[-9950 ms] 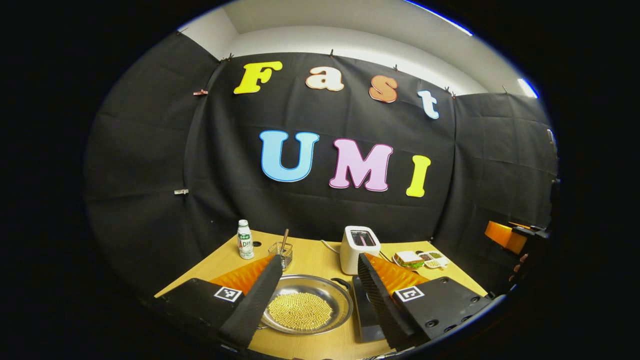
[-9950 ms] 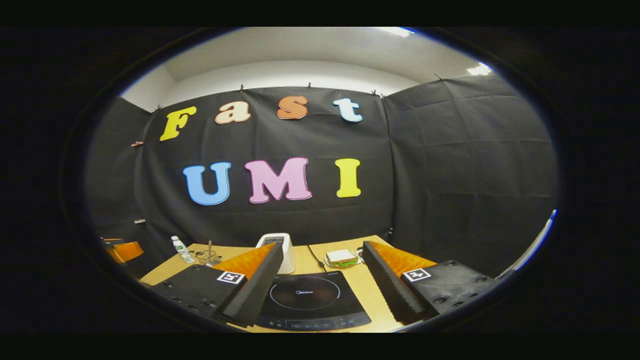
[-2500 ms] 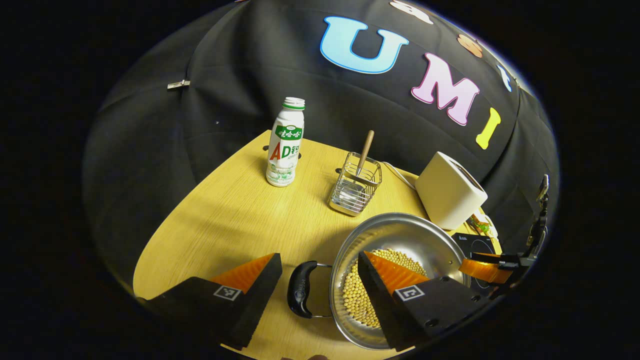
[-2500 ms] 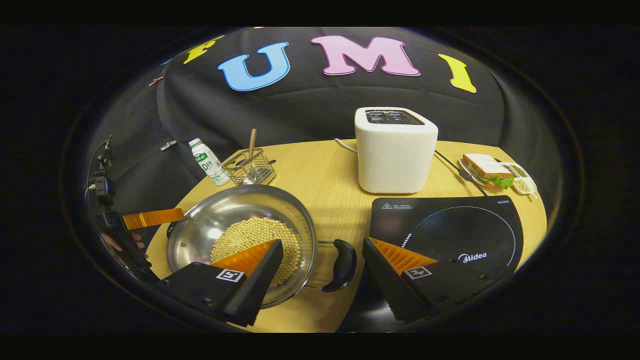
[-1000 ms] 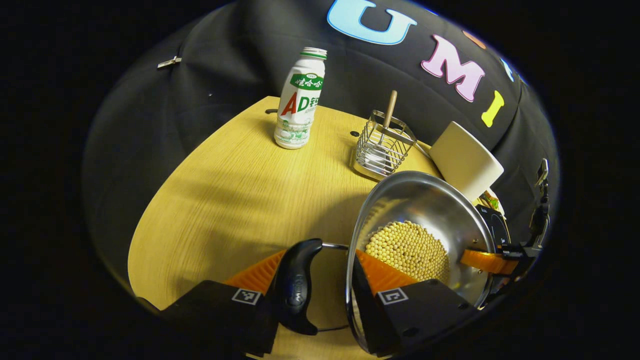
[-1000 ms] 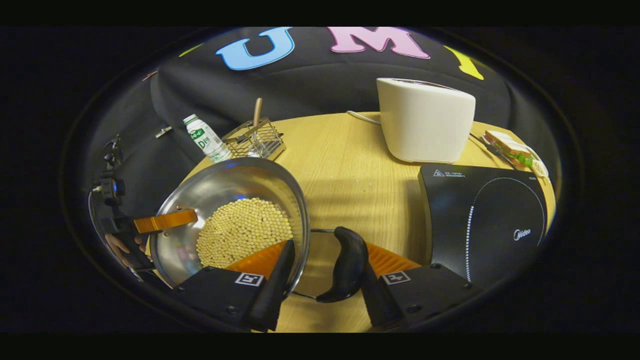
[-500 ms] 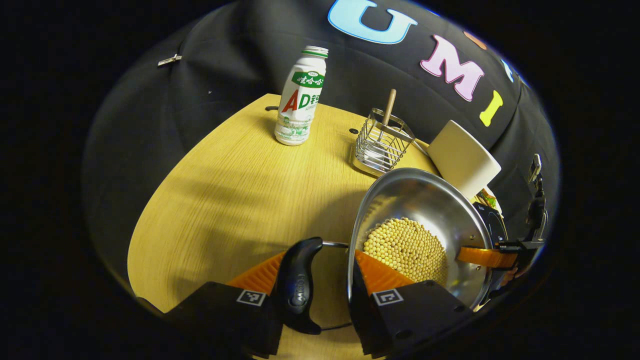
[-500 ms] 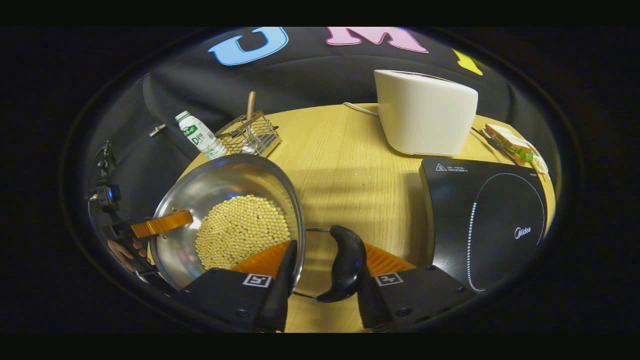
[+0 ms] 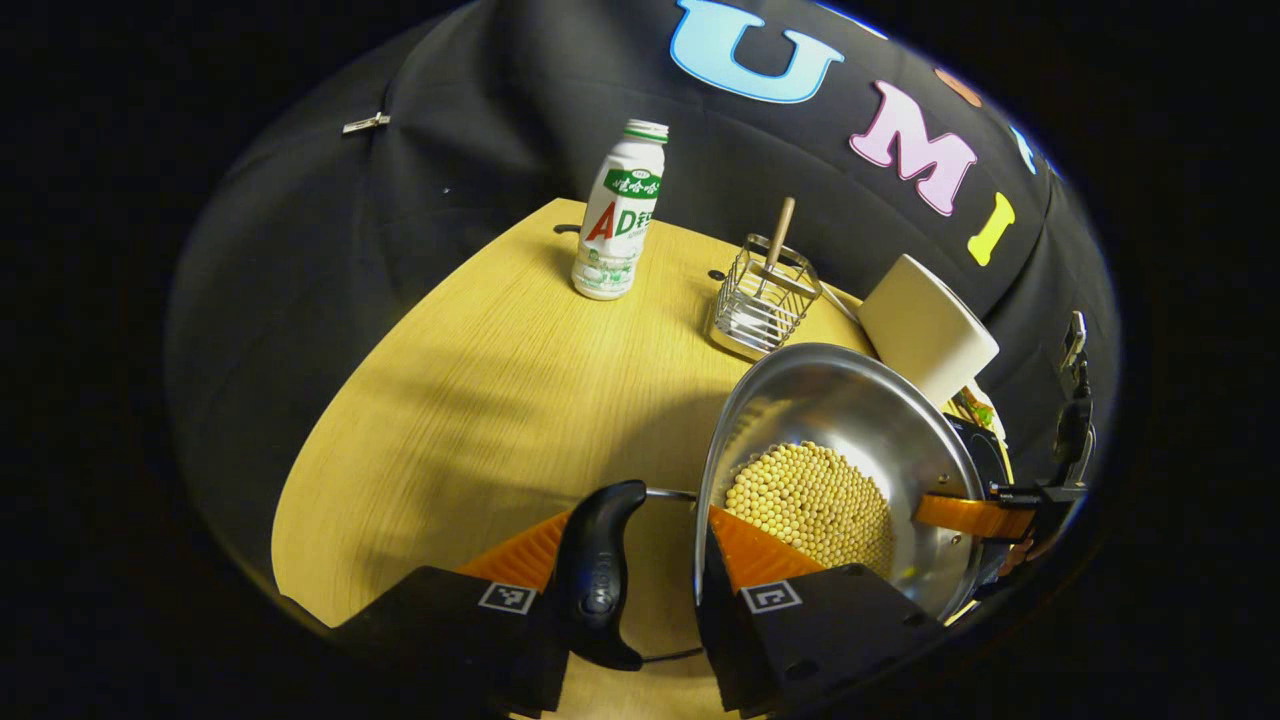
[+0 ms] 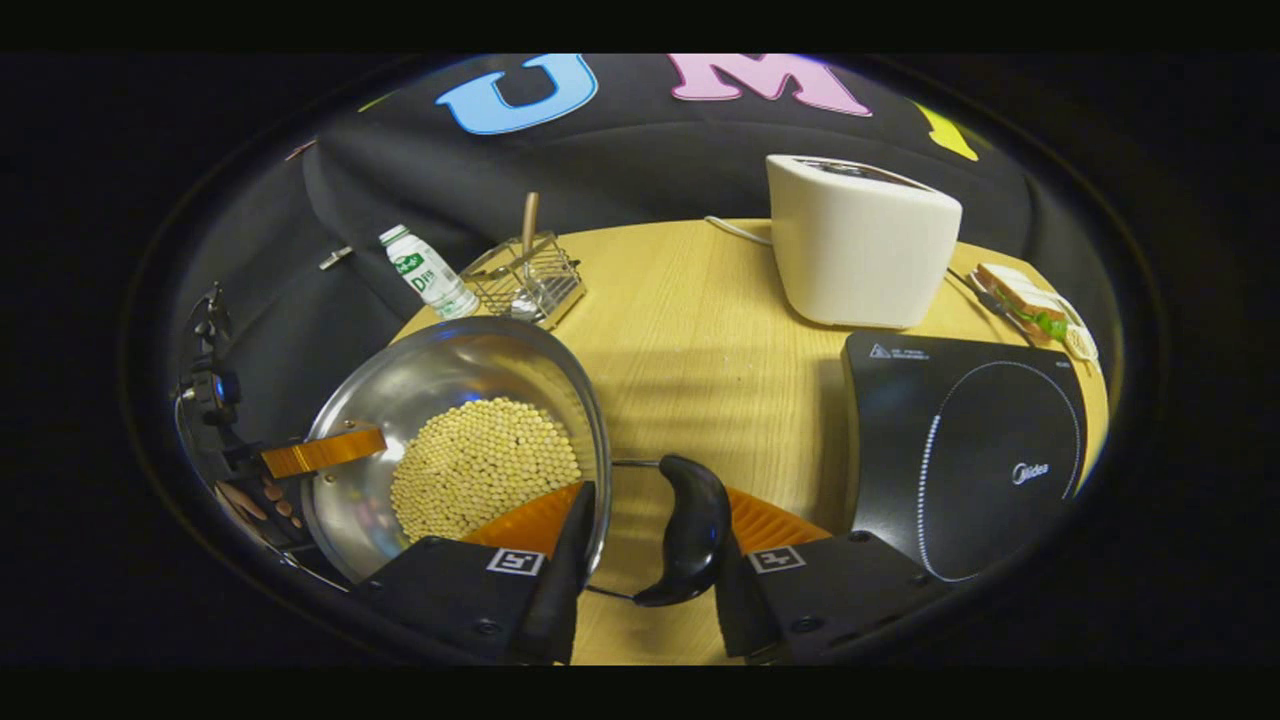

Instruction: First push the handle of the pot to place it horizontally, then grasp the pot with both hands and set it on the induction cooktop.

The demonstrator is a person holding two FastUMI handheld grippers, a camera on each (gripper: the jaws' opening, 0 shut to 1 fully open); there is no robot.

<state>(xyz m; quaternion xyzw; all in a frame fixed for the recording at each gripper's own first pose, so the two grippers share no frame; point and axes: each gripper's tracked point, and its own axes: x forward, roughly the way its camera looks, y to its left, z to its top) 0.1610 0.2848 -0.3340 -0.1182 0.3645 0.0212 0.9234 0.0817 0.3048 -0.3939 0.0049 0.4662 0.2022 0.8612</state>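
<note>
Pale wood-grain surface (image 10: 700, 330), black cloth wall (image 10: 620, 170) hanging behind it and round its far edge. In the right gripper view: white toaster (image 10: 860, 245) at 1 o'clock by the wall with a cord running off behind it, sandwich (image 10: 1020, 300) at 2 o'clock by the surface's edge, black induction cooktop (image 10: 960, 440) at 3 o'clock just in front of the toaster, nothing on it. Bottle (image 9: 618, 215) upright at 12 o'clock in the left gripper view, wire basket (image 9: 762, 305) beside it at 1 o'clock with a wooden-handled utensil standing in it. Steel pot (image 10: 440, 400) with pale beans (image 10: 485, 465) sits at 9 o'clock of the cooktop, a bare strip of surface between them; cannot tell whether it rests on the surface or is lifted. Left hand-held gripper (image 9: 640, 520) is pinched over the pot's side, one finger against the black left handle (image 9: 598, 575), the other inside the wall by the beans. Right hand-held gripper (image 10: 655, 500) is pinched the same way at the opposite side, one finger inside the rim, the other on the right handle (image 10: 690, 530). A hand (image 10: 250, 500) shows behind the far gripper at 9 o'clock. Nothing stands between pot and cooktop.
</note>
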